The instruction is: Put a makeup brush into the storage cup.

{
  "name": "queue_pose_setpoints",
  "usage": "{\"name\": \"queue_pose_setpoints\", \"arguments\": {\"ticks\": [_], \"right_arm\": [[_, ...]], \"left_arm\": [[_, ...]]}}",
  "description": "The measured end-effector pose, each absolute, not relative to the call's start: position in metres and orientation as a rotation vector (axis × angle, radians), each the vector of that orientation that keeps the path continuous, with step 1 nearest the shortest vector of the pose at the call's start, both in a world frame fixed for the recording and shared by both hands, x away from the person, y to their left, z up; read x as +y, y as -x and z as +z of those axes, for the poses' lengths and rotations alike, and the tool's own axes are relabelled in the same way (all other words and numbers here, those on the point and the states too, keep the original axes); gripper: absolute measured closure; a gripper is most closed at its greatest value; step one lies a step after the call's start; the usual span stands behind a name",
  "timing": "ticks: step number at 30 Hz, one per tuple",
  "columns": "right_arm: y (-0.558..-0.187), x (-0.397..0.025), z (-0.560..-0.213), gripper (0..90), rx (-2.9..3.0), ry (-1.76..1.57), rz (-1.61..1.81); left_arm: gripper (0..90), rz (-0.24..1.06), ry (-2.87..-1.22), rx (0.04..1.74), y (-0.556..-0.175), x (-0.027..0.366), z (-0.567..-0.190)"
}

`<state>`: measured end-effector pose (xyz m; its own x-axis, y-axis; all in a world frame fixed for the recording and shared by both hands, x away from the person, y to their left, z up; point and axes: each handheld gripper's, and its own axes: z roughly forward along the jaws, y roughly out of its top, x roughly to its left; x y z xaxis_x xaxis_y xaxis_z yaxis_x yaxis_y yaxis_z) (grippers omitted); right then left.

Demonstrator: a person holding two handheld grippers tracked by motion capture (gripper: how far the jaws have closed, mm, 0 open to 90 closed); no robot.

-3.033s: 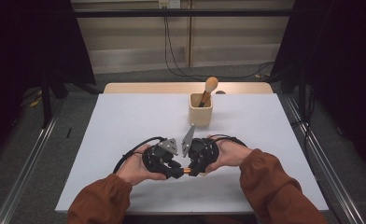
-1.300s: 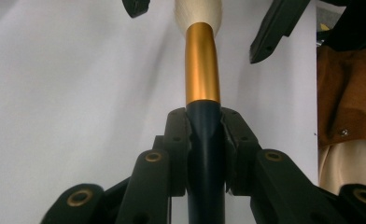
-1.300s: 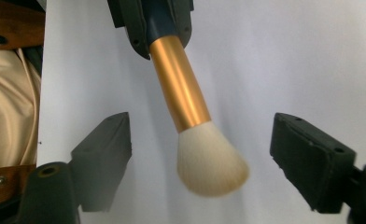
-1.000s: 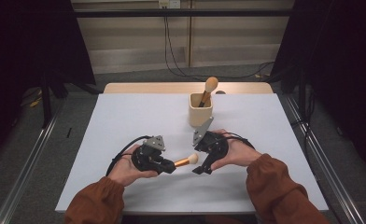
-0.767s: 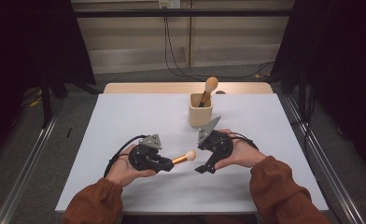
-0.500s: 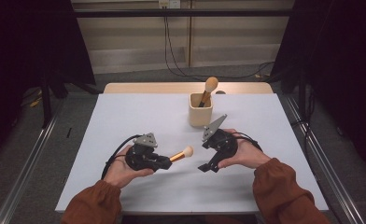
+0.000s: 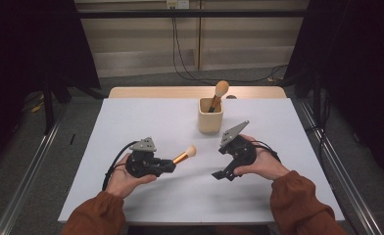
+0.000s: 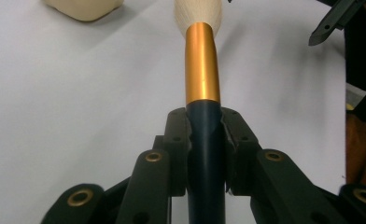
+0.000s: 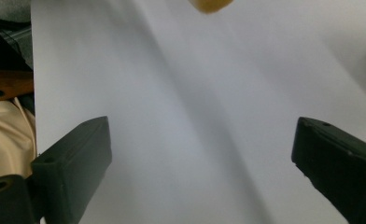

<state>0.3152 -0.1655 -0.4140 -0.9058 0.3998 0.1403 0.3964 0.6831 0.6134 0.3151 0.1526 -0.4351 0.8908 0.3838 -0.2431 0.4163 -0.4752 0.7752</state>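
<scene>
1. White tabletop point(image 7: 146, 122) on a wooden bench, dark curtains to both sides, cables hanging down the pale back wall.
2. Left gripper point(image 7: 173, 165), held in the person's left hand point(image 7: 124, 178), sits toward the front-left part of the table. Jaws clamped on a makeup brush point(image 7: 185, 155).
3. Left gripper view: the jaw pads press both sides of the brush's dark handle point(image 8: 205, 140). Gold ferrule point(image 8: 201, 65) and pale bristle head point(image 8: 197, 11) run straight out beyond the jaws.
4. High view: brush points right and slightly toward the far edge, bristle head lifted off the table, roughly mid-table.
5. Grey three-cornered plate point(image 7: 143, 144) rides on top of the left gripper; black cable point(image 7: 119, 156) loops back over the wrist.
6. Right gripper point(image 7: 220, 174), in the person's right hand point(image 7: 258, 164), sits toward the front-right, well apart from the brush tip. Its jaws stand wide apart with nothing between them; in the right gripper view, bare white tabletop point(image 9: 195, 116) lies between the two black pads.
7. Right gripper tilted, its grey plate point(image 7: 233, 132) raised toward the far edge.
8. Cream holder cup point(image 7: 210, 121) stands upright near the far edge, about centre, beyond both grippers.
9. Second makeup brush point(image 7: 218, 94) stands in the cup, bristle head up, leaning right.
10. Rust-coloured sleeves point(image 7: 298, 200) enter from the near edge.
</scene>
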Motion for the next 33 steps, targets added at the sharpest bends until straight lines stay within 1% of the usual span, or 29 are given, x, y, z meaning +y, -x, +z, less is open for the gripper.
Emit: {"name": "queue_pose_setpoints", "arguments": {"ticks": [2,16,18,21,26,33], "right_arm": [[-0.314,-0.167,-0.416,2.8,2.870,-0.678,1.063],[-0.301,-0.181,-0.425,4.6,2.773,-0.766,1.223],[-0.300,-0.182,-0.426,6.0,2.763,-0.774,1.264],[-0.298,-0.184,-0.428,5.8,2.746,-0.768,1.318],[-0.294,-0.185,-0.430,3.7,2.697,-0.806,1.373],[-0.290,-0.188,-0.432,3.1,2.553,-0.851,1.475]], "left_arm": [[74.6,-0.038,-2.098,0.585,-0.314,0.153,-0.434],[74.5,-0.018,-1.985,0.596,-0.308,0.156,-0.429],[74.5,-0.017,-1.970,0.583,-0.308,0.156,-0.428],[74.5,-0.010,-1.953,0.567,-0.306,0.156,-0.429],[74.5,-0.010,-1.921,0.554,-0.305,0.154,-0.429],[74.4,0.021,-1.873,0.513,-0.302,0.153,-0.427]]}}
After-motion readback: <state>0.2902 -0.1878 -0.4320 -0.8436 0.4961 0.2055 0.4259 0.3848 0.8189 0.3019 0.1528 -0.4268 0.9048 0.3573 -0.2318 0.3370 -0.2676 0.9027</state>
